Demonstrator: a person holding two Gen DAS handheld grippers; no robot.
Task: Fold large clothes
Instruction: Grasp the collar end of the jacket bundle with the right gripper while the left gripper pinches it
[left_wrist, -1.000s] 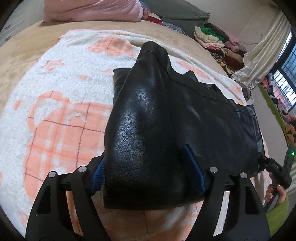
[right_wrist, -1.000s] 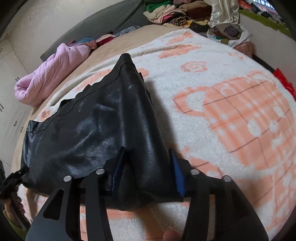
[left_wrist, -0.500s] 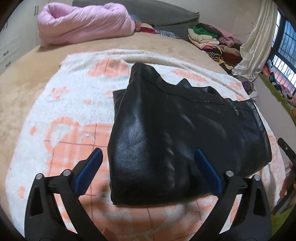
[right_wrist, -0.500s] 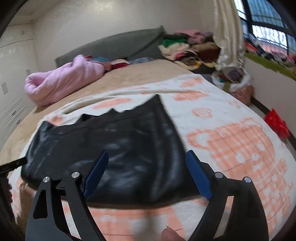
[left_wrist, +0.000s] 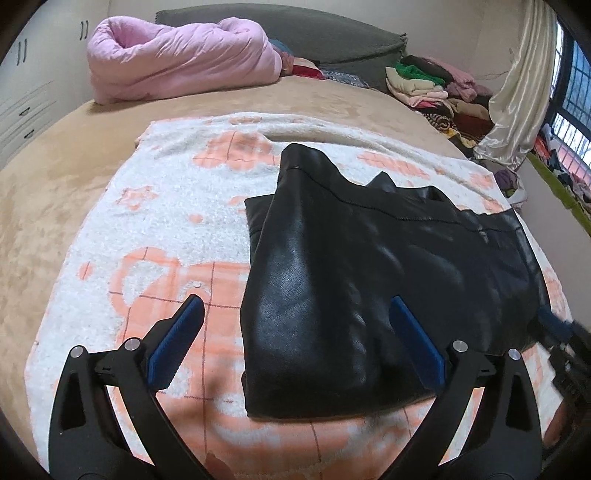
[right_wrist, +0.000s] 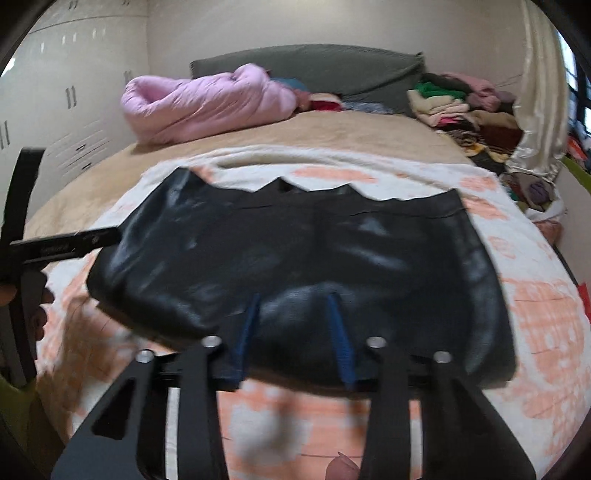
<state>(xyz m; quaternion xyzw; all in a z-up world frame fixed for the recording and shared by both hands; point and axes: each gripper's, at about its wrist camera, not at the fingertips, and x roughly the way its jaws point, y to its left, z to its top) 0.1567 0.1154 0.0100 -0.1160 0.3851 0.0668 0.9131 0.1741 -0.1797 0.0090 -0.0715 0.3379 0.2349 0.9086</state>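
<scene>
Closing right gripper (right_wrist: 293, 332) on near fold edge of black leather garment (left_wrist: 369, 280), which lies folded on patterned blanket (left_wrist: 155, 229); a ridge of leather sits between its pads. Left gripper (left_wrist: 295, 343) gapes wide, empty. Bite deep, all layers, before lifting

Left gripper (left_wrist: 295, 339) no longer clamped on jacket (left_wrist: 369, 266) as a second ago: jaws now spread wide, blue pads (left_wrist: 173, 343) off the leather, fold edge lying loose between them. Right gripper (right_wrist: 293, 338), likewise off the sleeve corner and swung wide half a second ago, now at the near hem, jaws closing, a hump of leather bunched between the pads (right_wrist: 340, 339).
</scene>
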